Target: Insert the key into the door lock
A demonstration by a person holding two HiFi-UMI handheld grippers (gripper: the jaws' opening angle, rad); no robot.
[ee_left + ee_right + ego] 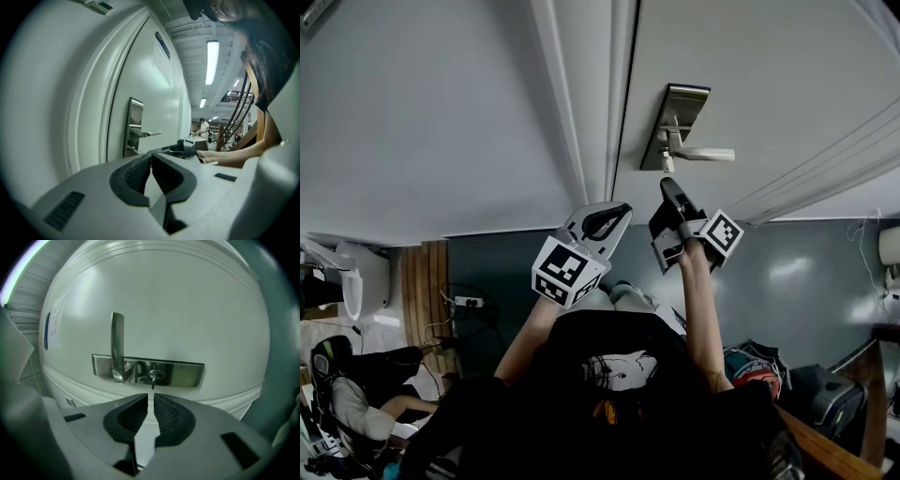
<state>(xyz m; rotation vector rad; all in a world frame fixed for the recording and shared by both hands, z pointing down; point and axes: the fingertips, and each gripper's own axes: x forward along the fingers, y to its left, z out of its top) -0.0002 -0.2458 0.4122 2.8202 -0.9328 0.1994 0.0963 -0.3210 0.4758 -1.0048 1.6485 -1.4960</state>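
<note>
A brushed-metal lock plate (675, 127) with a lever handle (708, 155) is fixed to the white door (750, 75). In the right gripper view the plate (183, 373) lies across the frame, and a small silver key (153, 379) sticks out of its keyhole beside the handle (117, 345). My right gripper (151, 398) points straight at the key, just short of it. Its jaws stand narrowly apart with nothing between them. In the head view its tip (668, 184) sits just under the plate. My left gripper (617, 212) hangs back to the left, shut and empty.
The door frame (581, 103) runs down left of the lock. The floor holds a power strip (467, 302) at left and bags (755, 367) at right. A wooden rail (825, 452) crosses the lower right. A person (203, 127) stands far off in the left gripper view.
</note>
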